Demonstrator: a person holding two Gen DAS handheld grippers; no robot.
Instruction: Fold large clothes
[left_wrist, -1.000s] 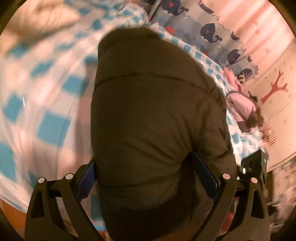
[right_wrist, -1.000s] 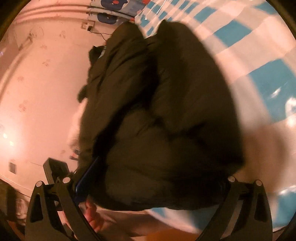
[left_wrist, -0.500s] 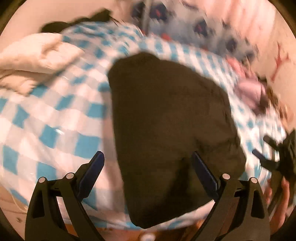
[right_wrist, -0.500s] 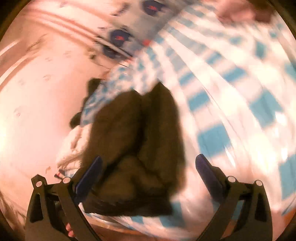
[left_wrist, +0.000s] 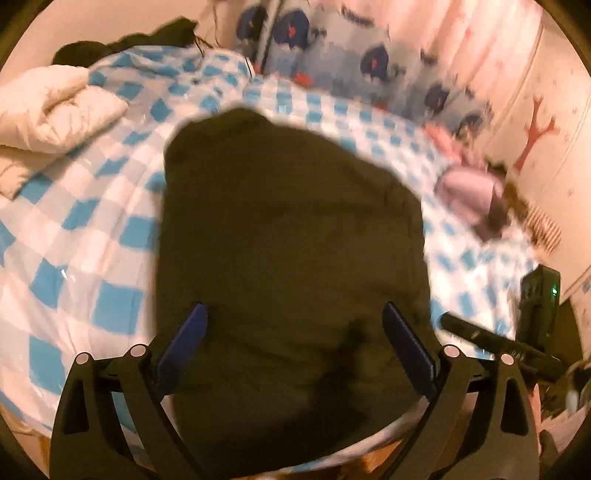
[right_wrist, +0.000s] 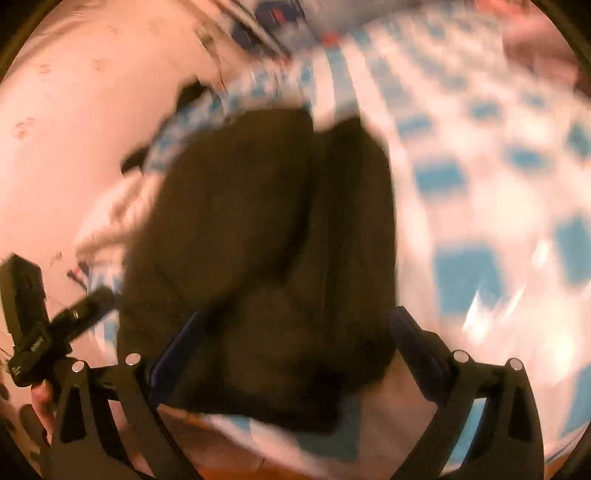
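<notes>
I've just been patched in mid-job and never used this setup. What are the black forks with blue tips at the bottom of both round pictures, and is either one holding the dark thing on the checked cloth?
Each round picture comes from a fisheye camera mounted on a hand-held gripper, looking forward along its two fingers. The forks are those fingers; the blue parts are their pads. A person carries one in each hand, with no robot arm.

The left hand-held gripper looks across a dark olive padded jacket, folded into a bundle on a blue-and-white checked bedcover. A white quilt lies at the far left.

The right hand-held gripper sees the same jacket from its side, blurred by motion.

Both stand wide open above the jacket, so neither holds anything.
</notes>
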